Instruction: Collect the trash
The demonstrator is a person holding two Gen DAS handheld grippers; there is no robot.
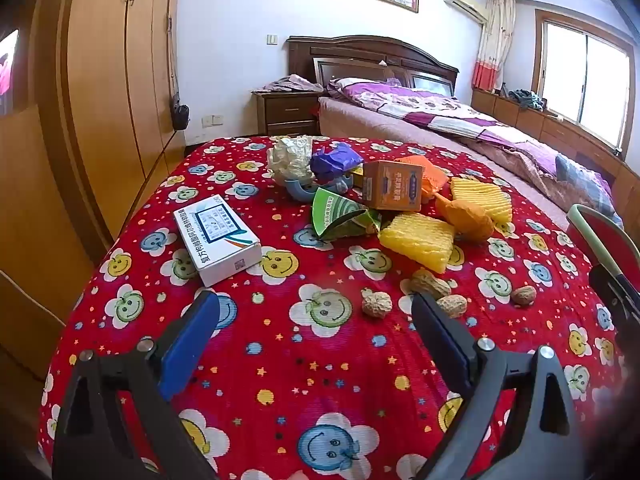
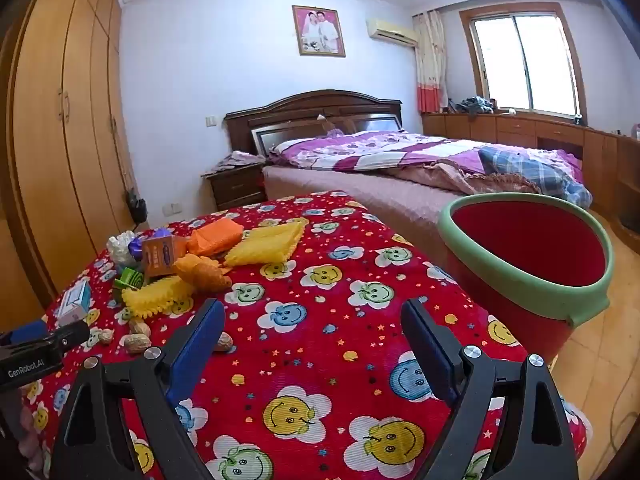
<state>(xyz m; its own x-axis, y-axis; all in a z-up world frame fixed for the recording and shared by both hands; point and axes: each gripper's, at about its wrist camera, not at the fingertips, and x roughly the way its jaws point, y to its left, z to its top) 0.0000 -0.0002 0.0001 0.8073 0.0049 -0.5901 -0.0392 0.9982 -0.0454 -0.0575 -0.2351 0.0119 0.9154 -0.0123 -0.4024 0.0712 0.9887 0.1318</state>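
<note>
Trash lies piled on the red smiley tablecloth (image 1: 304,360): a white medicine box (image 1: 218,240), an orange carton (image 1: 394,191), a green wrapper (image 1: 340,216), yellow foam nets (image 1: 418,242), crumpled white paper (image 1: 290,158), a purple wrapper (image 1: 334,160) and several peanut shells (image 1: 376,304). My left gripper (image 1: 314,312) hovers open in front of the pile, nothing between its blue pads. My right gripper (image 2: 314,320) is open over the cloth (image 2: 320,360), with the pile (image 2: 192,264) to its left. A red bin with a green rim (image 2: 524,284) stands off the table's right edge.
Beyond the table stands a bed (image 2: 400,156) with a purple quilt, beside a wooden nightstand (image 2: 236,184). A tall wooden wardrobe (image 1: 104,92) runs along the left wall. The left gripper's body (image 2: 36,352) shows at the lower left of the right wrist view.
</note>
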